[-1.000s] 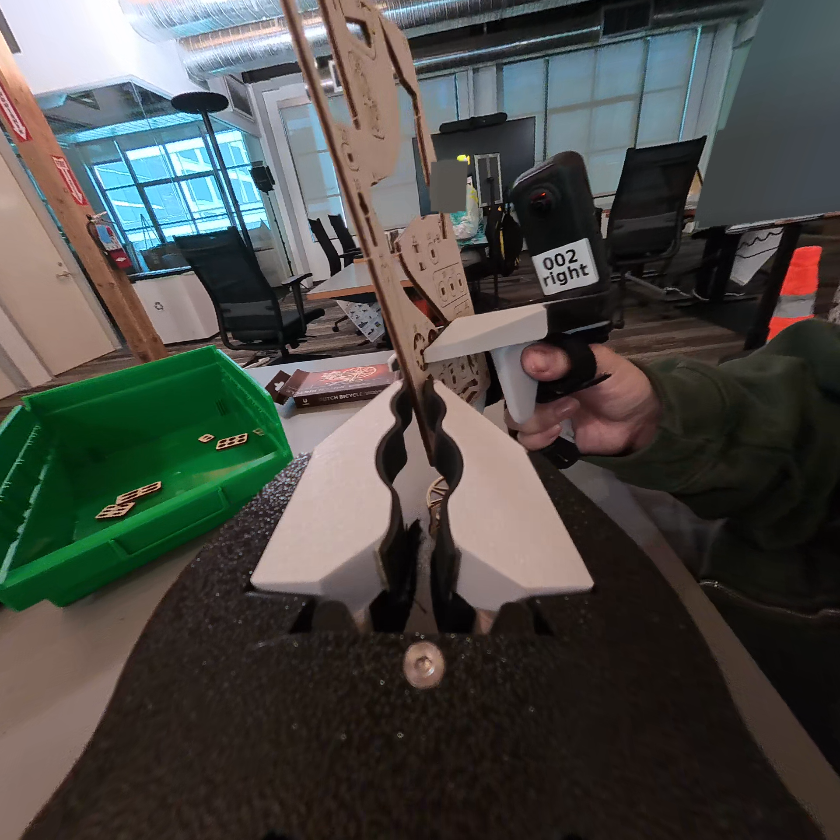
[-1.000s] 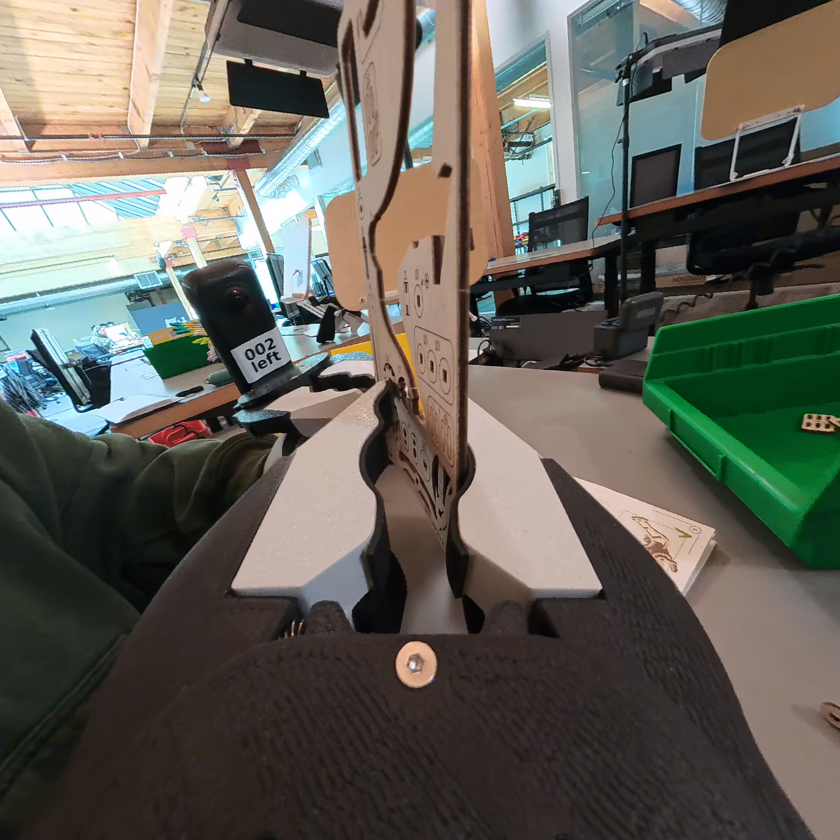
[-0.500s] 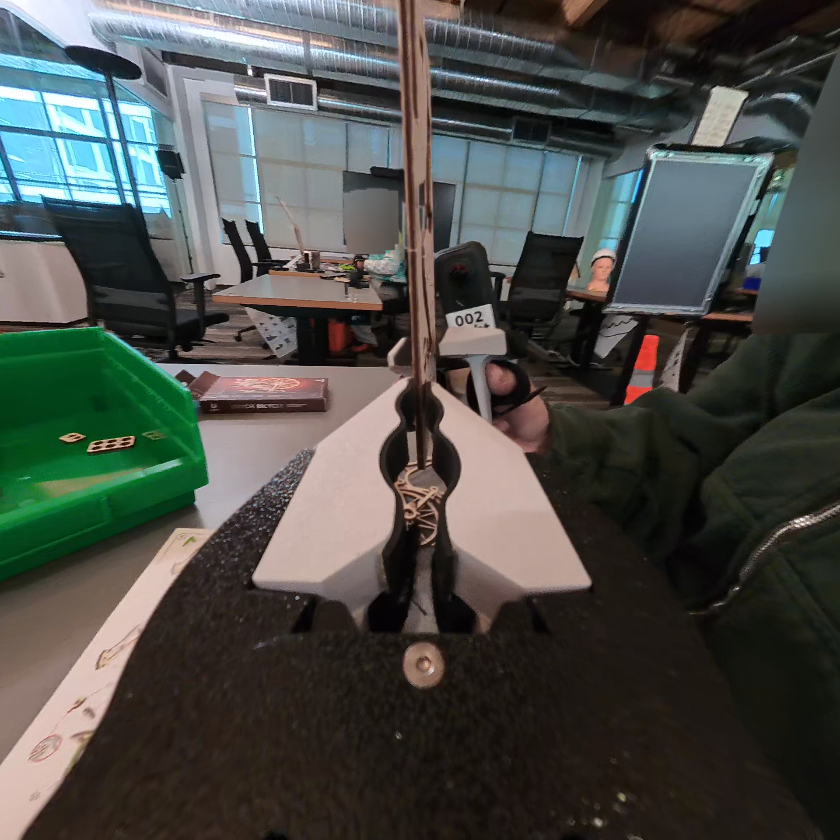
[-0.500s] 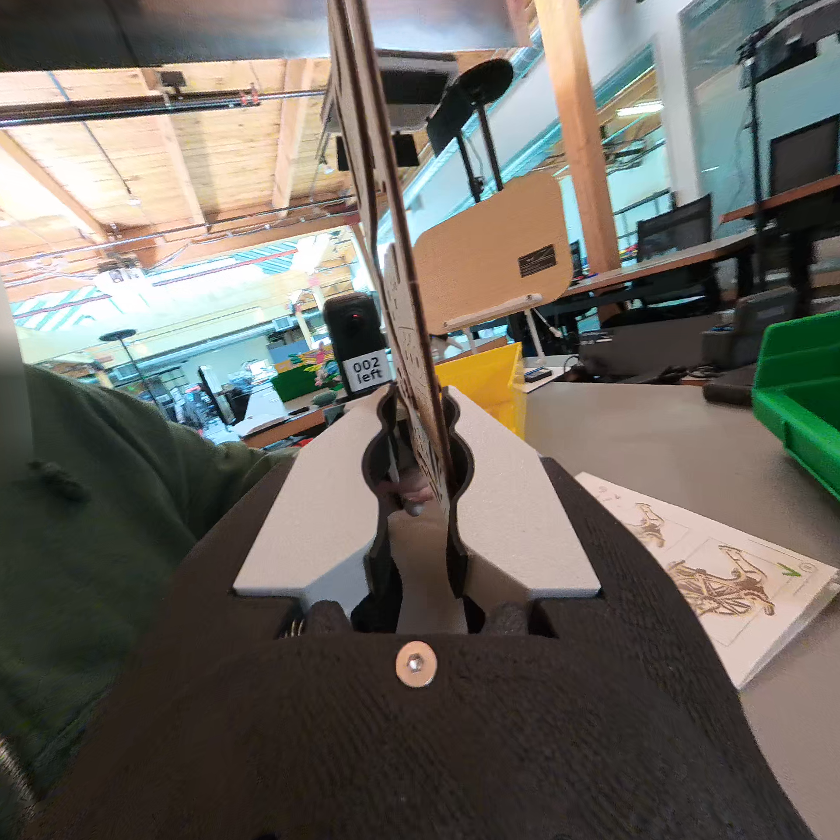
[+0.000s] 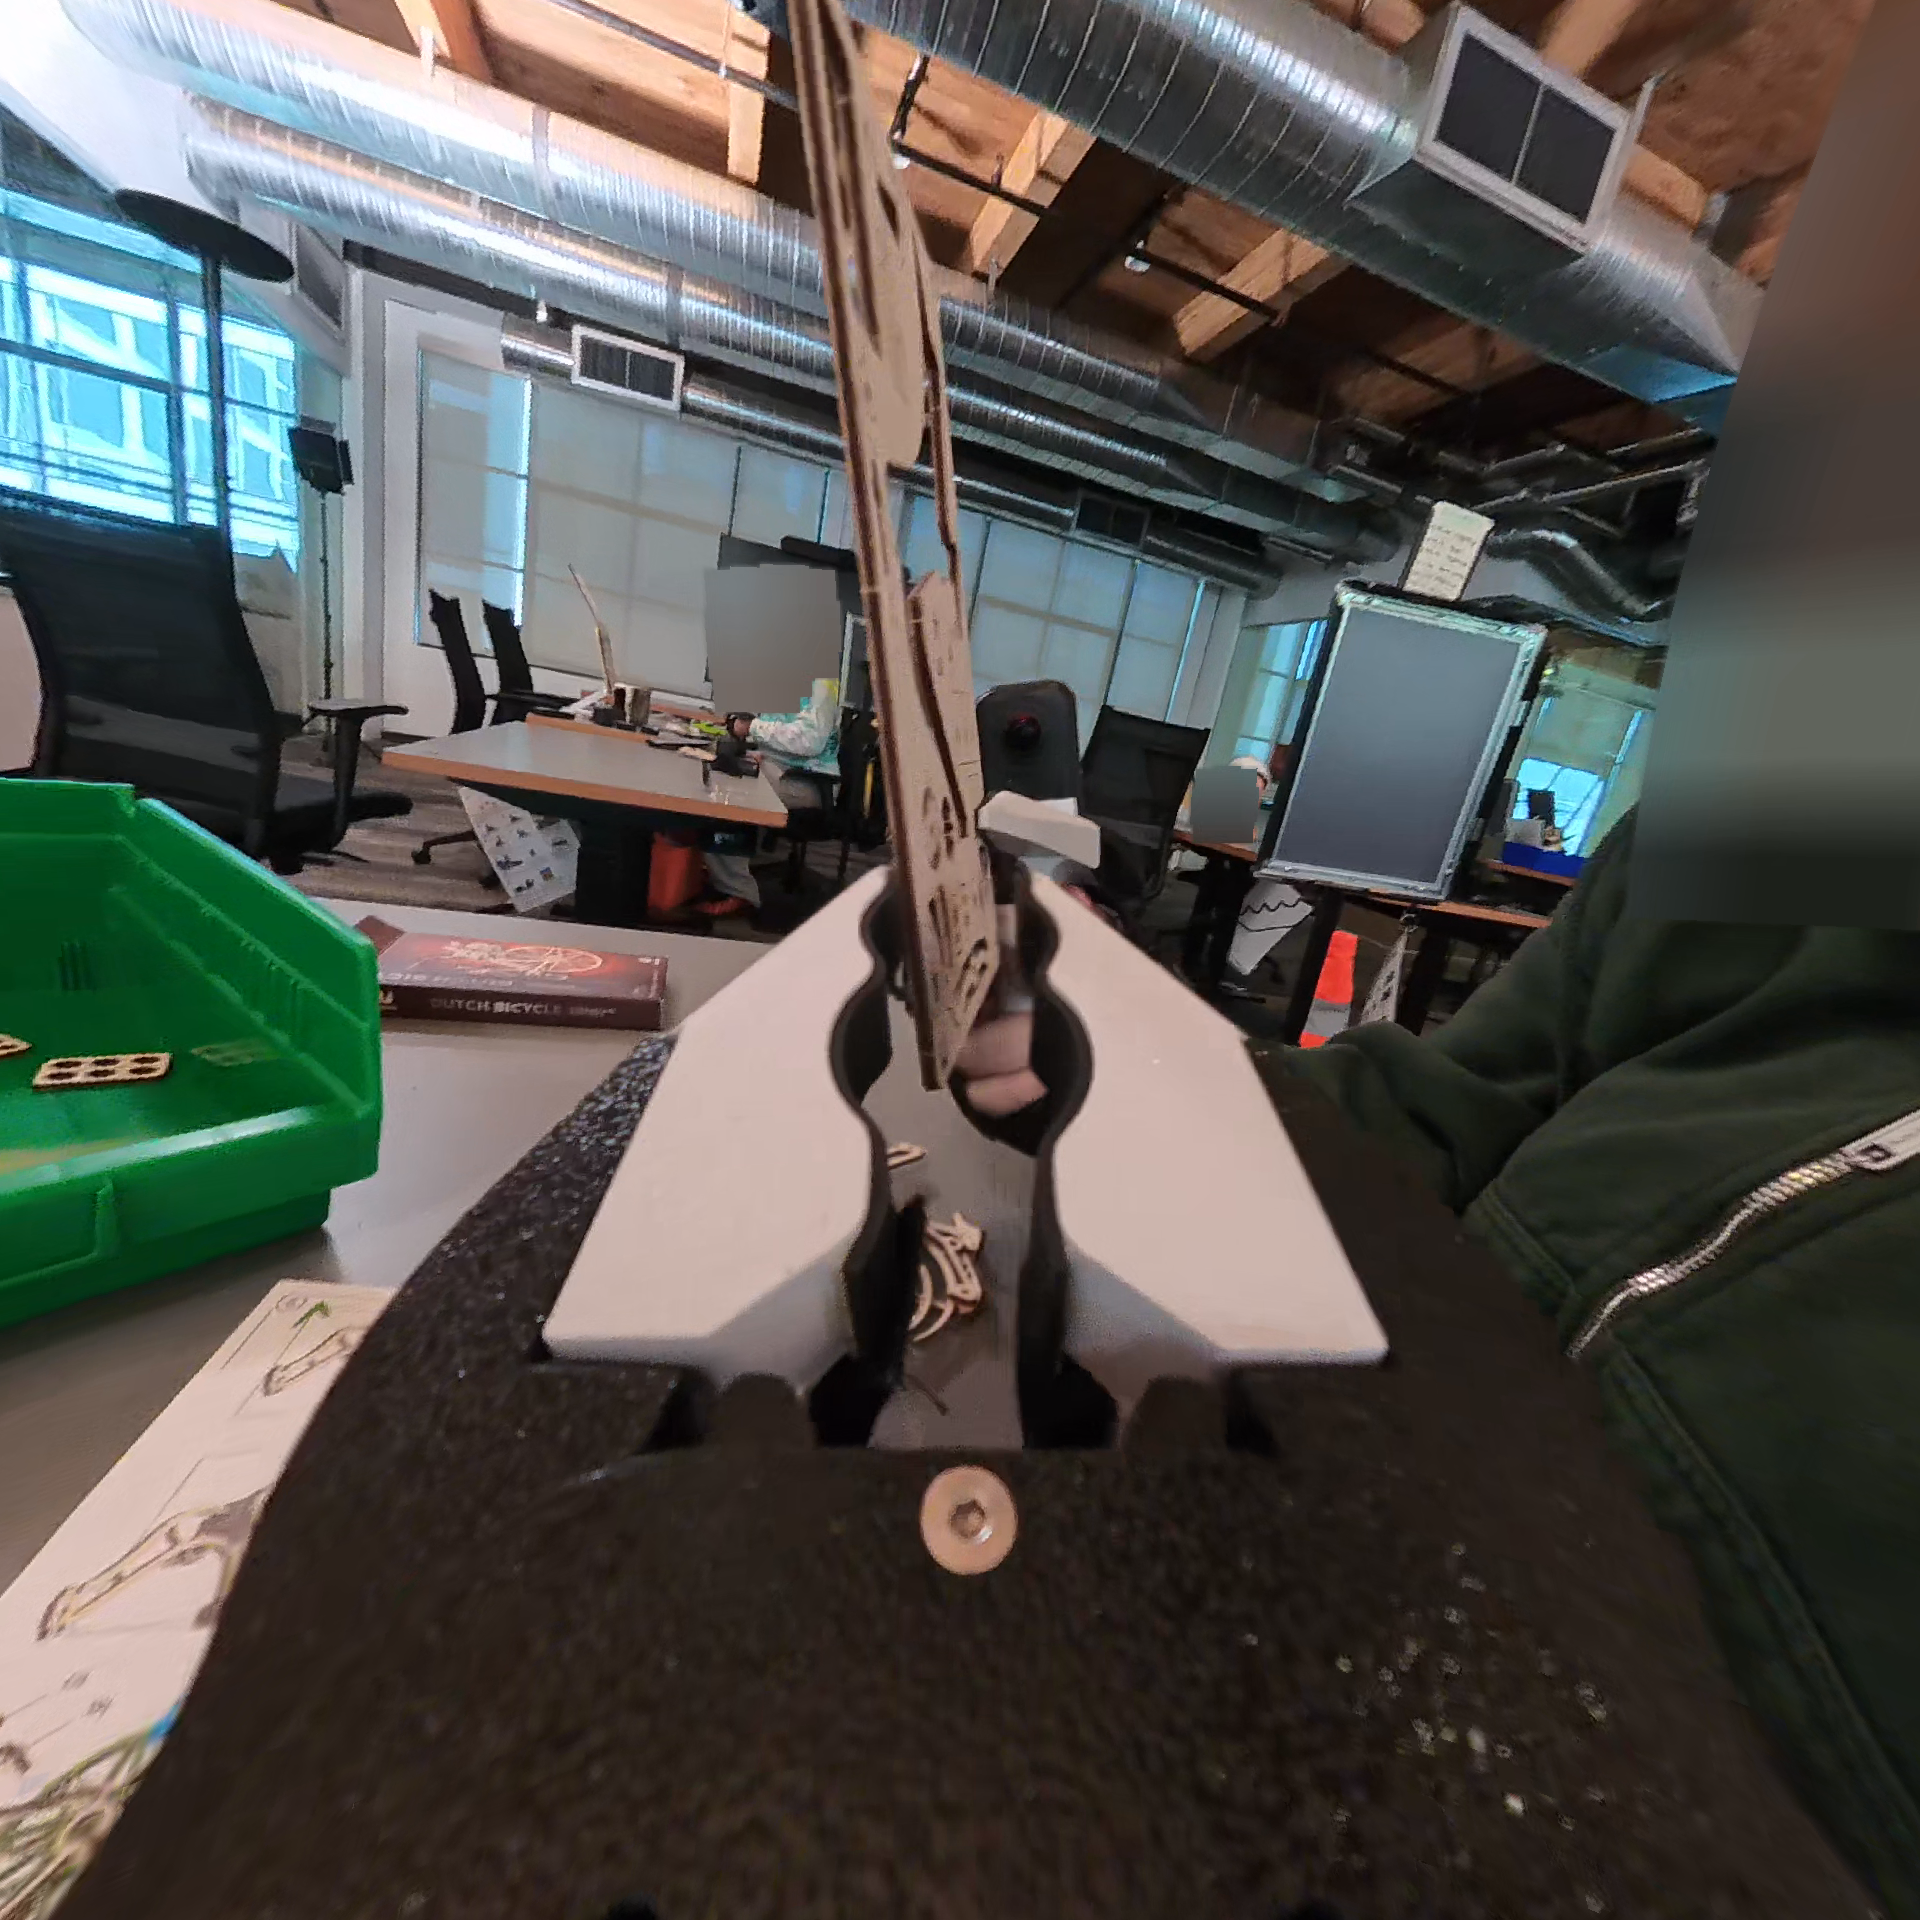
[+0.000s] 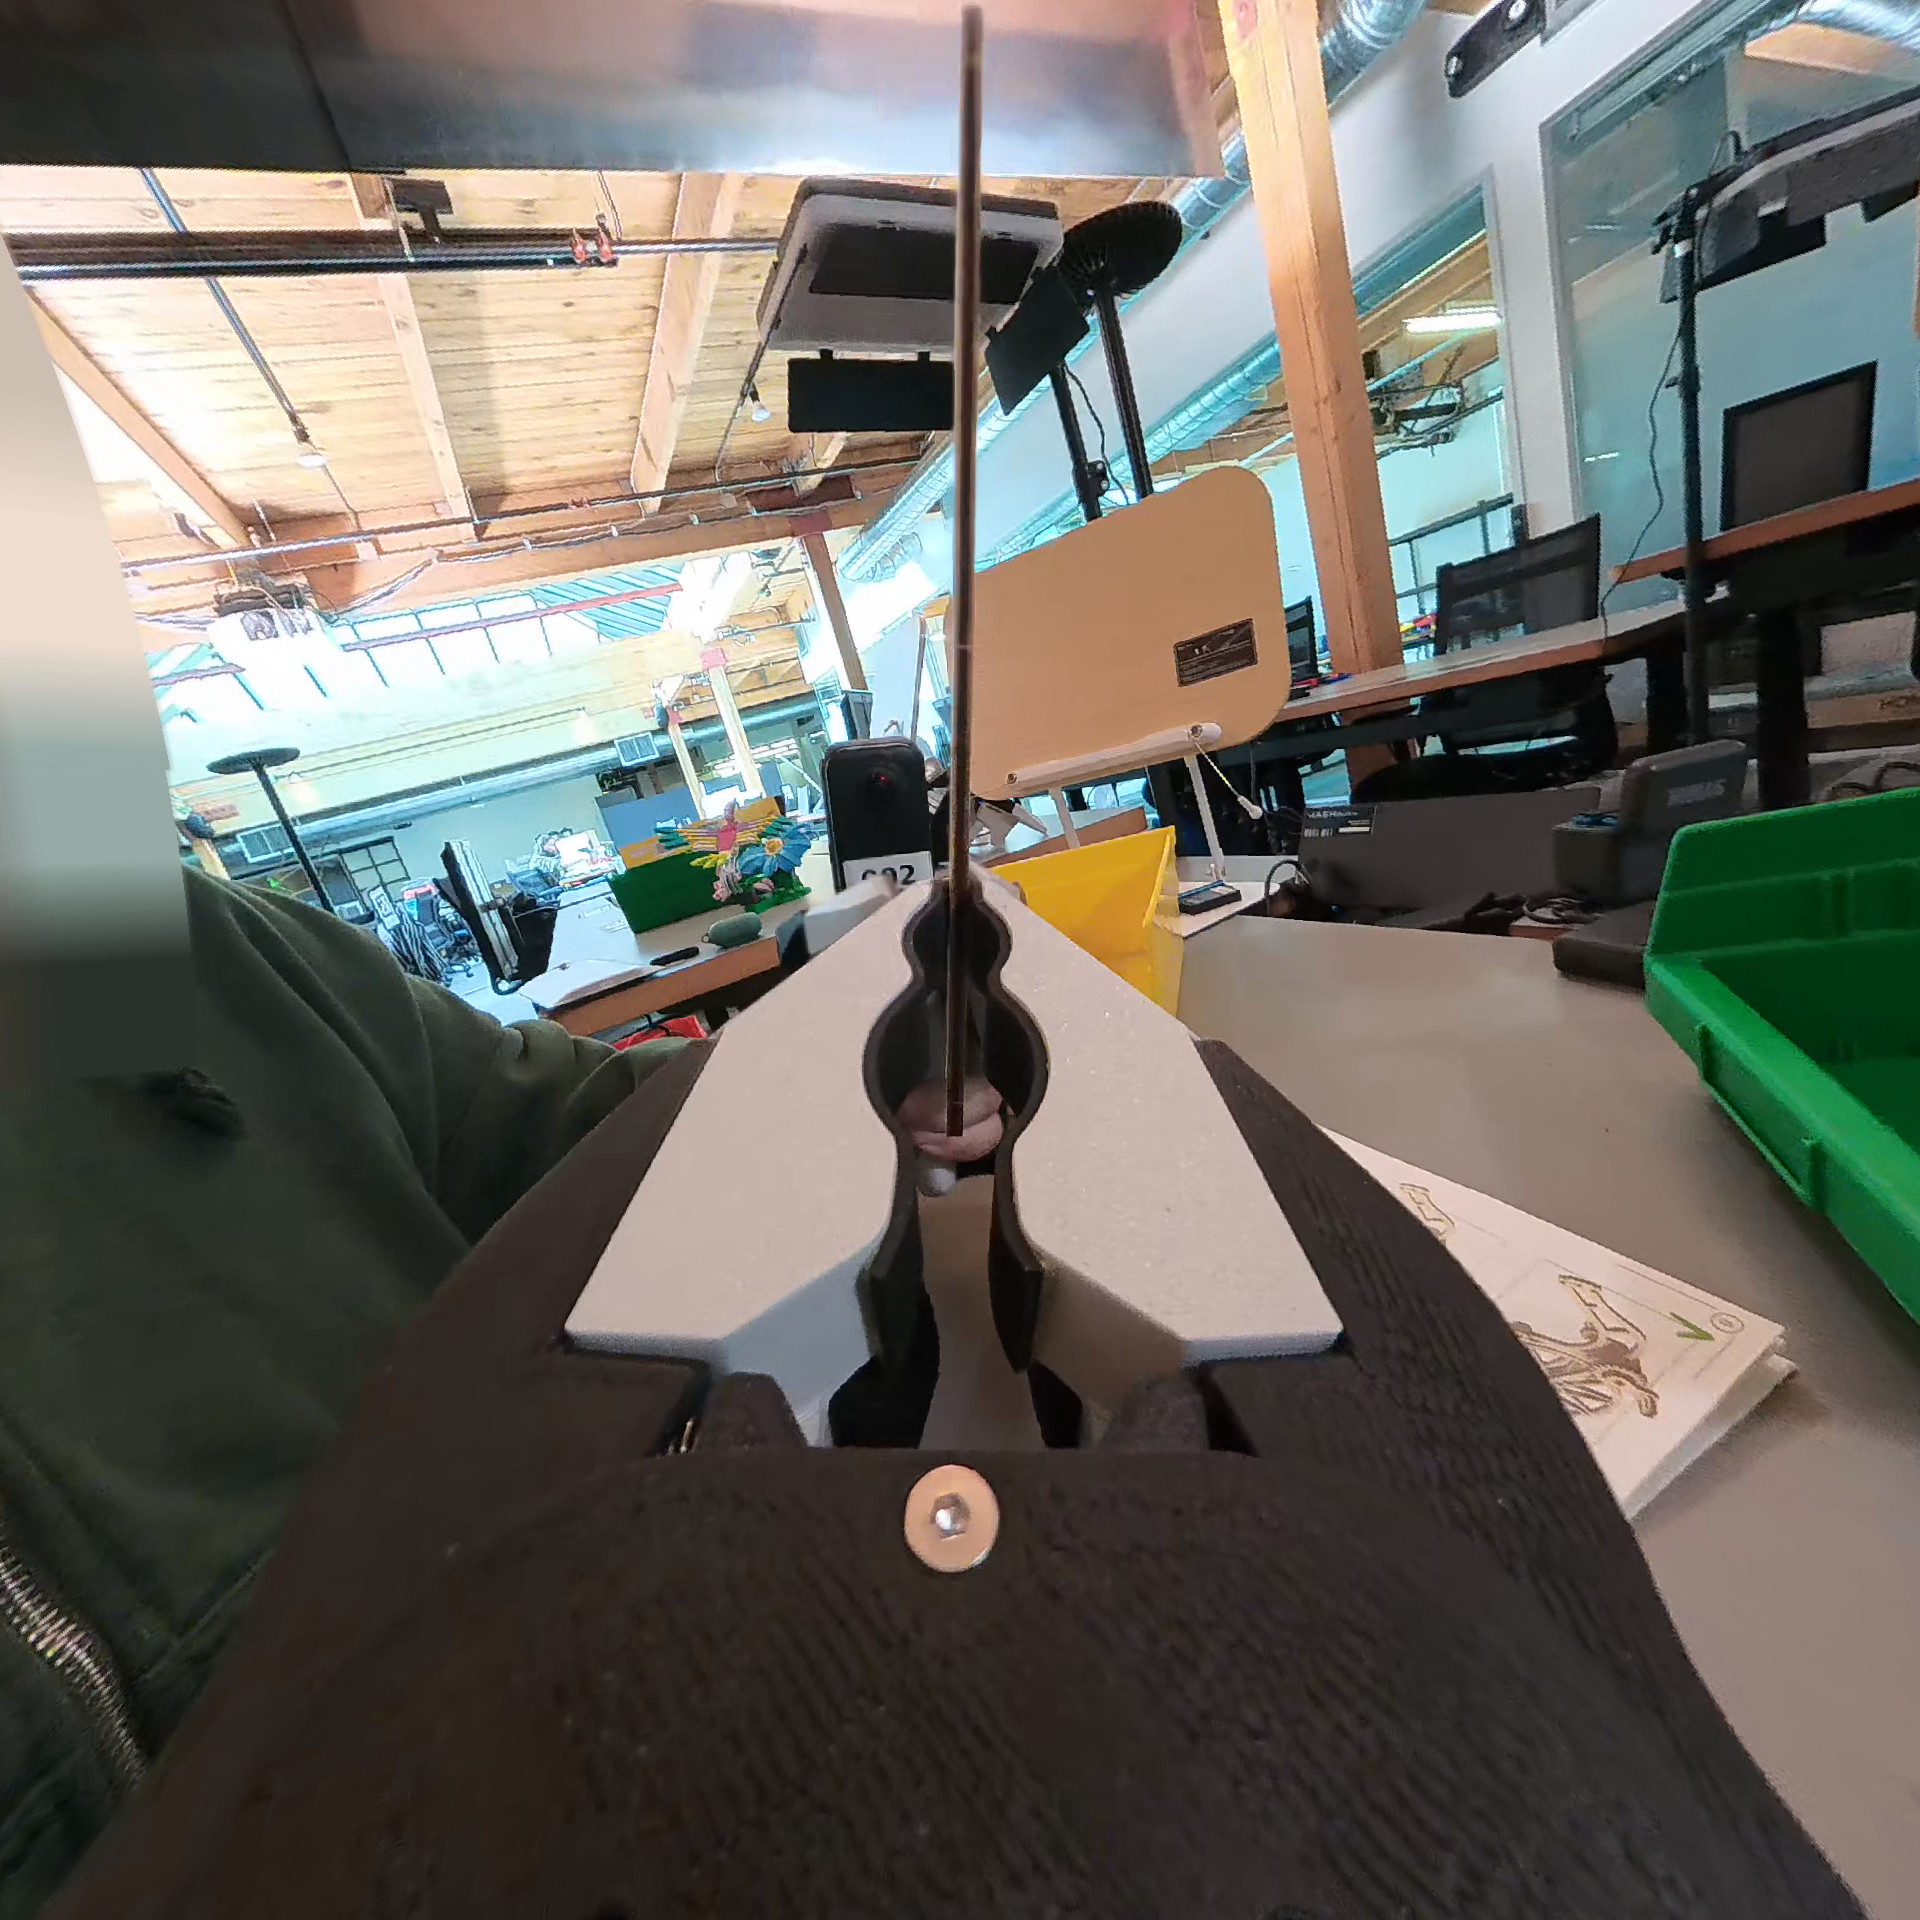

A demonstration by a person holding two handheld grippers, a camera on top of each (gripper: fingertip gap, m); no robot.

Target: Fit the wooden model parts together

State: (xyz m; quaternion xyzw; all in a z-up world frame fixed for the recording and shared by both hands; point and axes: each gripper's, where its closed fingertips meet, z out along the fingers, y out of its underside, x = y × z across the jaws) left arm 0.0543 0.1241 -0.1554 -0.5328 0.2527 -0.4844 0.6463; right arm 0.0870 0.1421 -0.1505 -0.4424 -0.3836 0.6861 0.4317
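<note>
A thin laser-cut wooden sheet stands upright between both grippers. In the right wrist view it shows edge-on, and my right gripper is shut on its lower end. My left gripper faces it from the other side with its jaws apart; the sheet's bottom corner stands tilted in the gap, and I see no clamping. The right gripper's white finger shows just behind the sheet. Small wooden model parts lie on the table under the left fingers. A hand in a green sleeve holds the right gripper.
A green bin with a few small wooden pieces stands at the left; it also shows in the right wrist view. An instruction sheet and a brown box lie on the grey table. A yellow bin stands behind. My right fingertips sit around 5 cm from my left ones.
The left jaws have opened off the sheet. Both grippers have tilted upward and swung, so the sheet now stands edge-on to the right wrist view.
</note>
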